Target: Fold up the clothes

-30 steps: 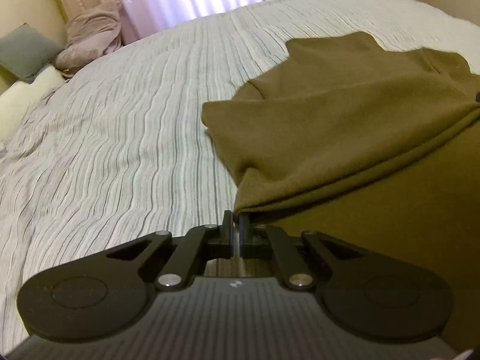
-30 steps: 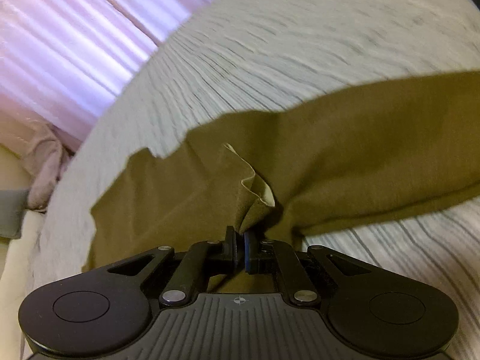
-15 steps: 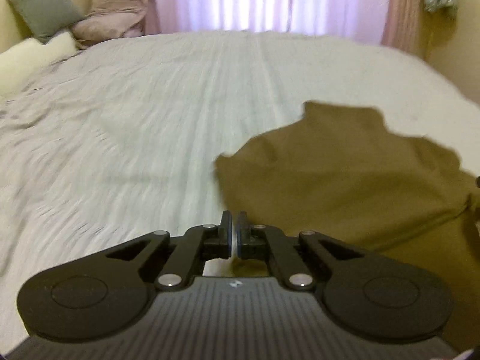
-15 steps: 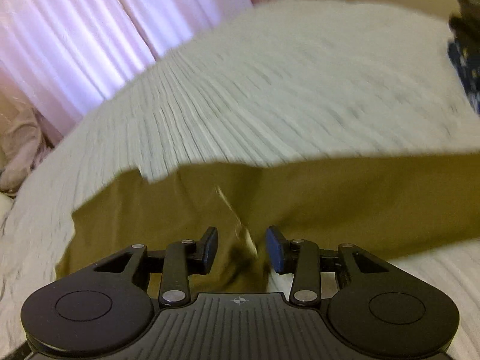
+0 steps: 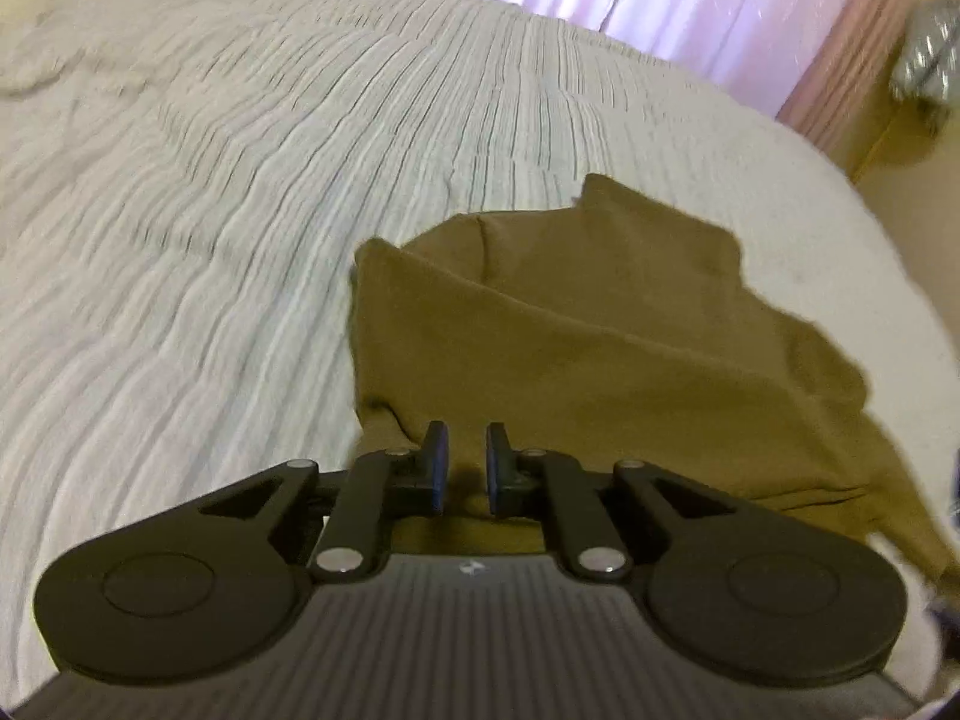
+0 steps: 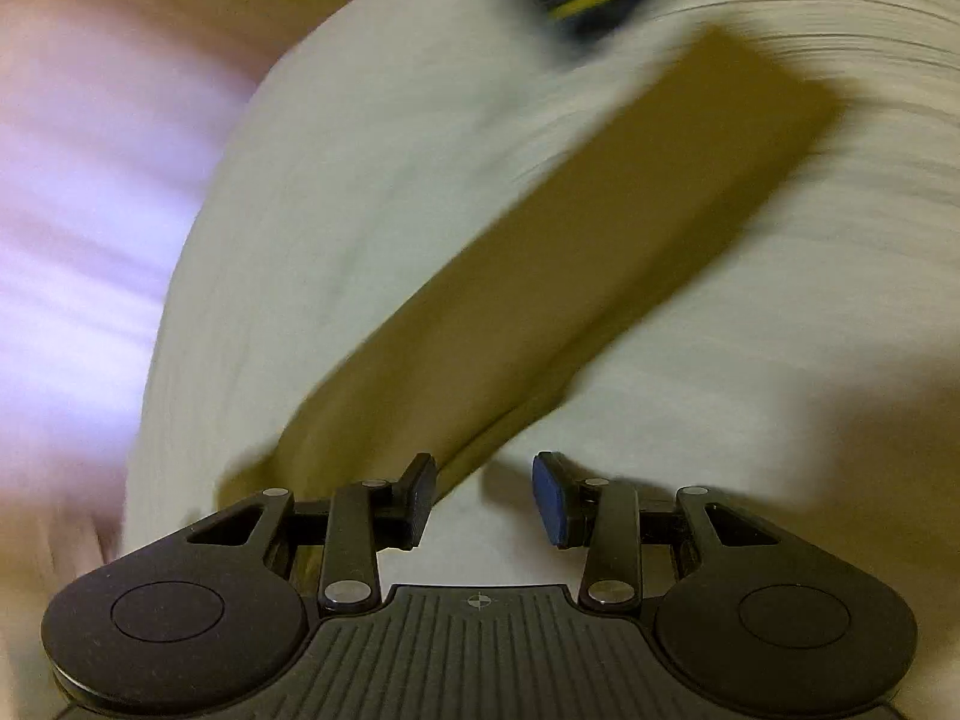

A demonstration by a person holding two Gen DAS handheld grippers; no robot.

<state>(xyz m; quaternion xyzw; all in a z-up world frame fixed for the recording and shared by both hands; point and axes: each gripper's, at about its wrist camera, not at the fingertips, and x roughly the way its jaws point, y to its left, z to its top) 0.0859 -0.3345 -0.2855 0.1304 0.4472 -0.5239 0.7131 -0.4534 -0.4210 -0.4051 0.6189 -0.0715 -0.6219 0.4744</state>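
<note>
Olive garment lies dropped on the bed: left tongs just opened off it, right tongs released, so this fold looks placed.

Both wrist views look steeply down, close over the bed; they share, seemingly, the olive garment.

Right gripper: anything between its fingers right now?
Nothing held. In the right wrist view the right gripper is open, with only bare bedspread between its fingers; the olive garment lies beyond the left finger.
</note>
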